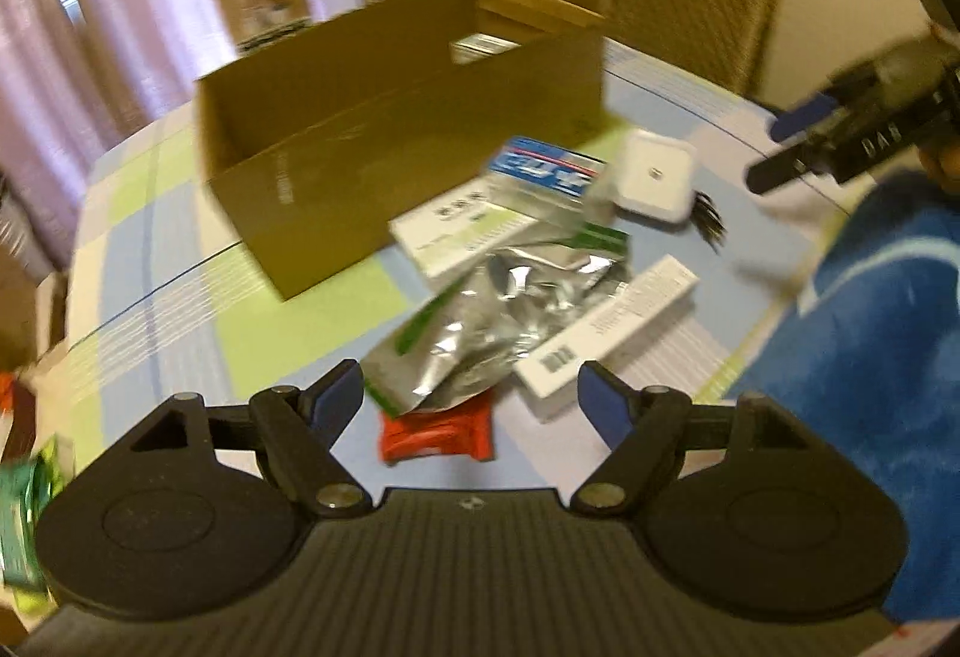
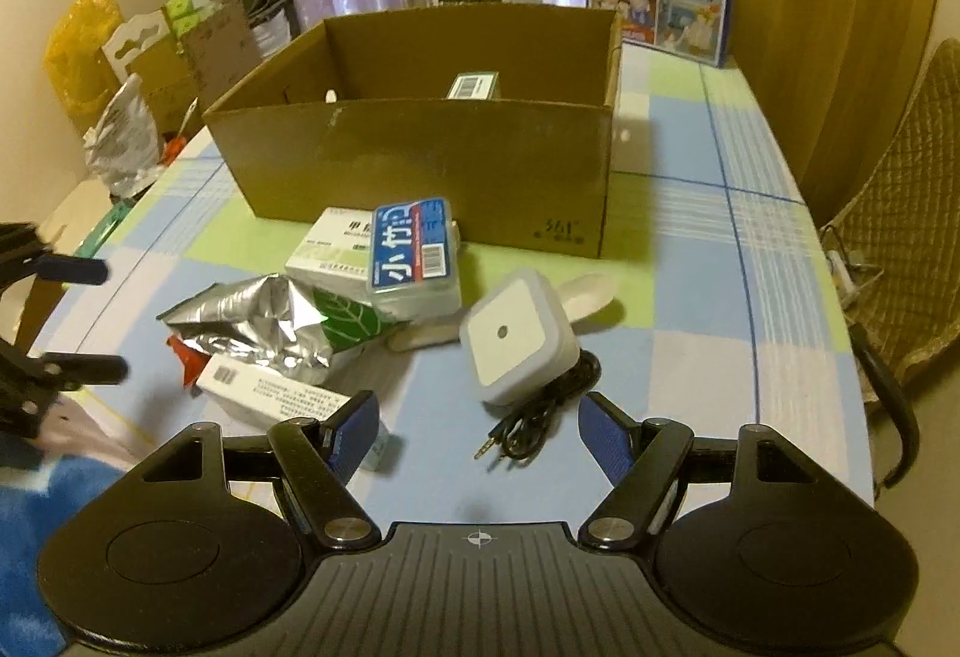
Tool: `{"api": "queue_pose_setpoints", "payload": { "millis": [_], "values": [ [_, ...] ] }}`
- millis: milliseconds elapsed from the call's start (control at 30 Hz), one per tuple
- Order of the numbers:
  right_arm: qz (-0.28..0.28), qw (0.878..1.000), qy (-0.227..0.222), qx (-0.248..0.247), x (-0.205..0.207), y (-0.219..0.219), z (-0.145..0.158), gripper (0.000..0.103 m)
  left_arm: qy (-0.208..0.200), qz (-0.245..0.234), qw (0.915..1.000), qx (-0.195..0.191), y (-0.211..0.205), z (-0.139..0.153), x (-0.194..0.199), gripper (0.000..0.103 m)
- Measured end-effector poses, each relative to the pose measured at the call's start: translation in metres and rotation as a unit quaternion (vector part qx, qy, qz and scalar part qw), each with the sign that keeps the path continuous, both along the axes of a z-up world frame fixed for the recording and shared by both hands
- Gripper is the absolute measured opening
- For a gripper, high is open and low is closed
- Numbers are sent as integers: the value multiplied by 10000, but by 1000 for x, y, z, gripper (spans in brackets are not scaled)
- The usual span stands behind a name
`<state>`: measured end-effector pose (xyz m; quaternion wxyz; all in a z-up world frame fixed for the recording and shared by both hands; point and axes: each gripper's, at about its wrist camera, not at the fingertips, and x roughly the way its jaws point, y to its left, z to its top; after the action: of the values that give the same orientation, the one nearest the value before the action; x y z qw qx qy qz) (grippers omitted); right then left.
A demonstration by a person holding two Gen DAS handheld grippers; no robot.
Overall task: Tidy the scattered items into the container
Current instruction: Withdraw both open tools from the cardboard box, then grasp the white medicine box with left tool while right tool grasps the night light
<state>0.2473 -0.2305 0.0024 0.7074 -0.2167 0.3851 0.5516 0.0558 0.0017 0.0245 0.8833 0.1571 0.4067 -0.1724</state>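
Approach step: both the left gripper and right gripper hang wide open and empty, low in frame. Next, close on the white night light and carry it to the cardboard box above.

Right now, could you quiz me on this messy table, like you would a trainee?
1. True or false: the cardboard box is completely empty.
2. What lies nearest between the right gripper fingers: A) black cable, B) silver pouch, C) blue-labelled pack?
3. What colour is the packet just ahead of the left gripper?

Key: 1 false, a small box lies inside; 2 A; 3 red.
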Motion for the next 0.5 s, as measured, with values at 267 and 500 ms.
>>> {"api": "queue_pose_setpoints", "payload": {
  "millis": [267, 500],
  "values": [
    [574, 9980, -174, -206, -4, 16, 1, 71, 322, -1214, 9916, 303, -27, -19, 33, 67],
    [1528, 9847, -677, -500, 0, 41, -5, 71, 539, -2142, 9719, 811, -54, -40, 50, 55]
  ]
}}
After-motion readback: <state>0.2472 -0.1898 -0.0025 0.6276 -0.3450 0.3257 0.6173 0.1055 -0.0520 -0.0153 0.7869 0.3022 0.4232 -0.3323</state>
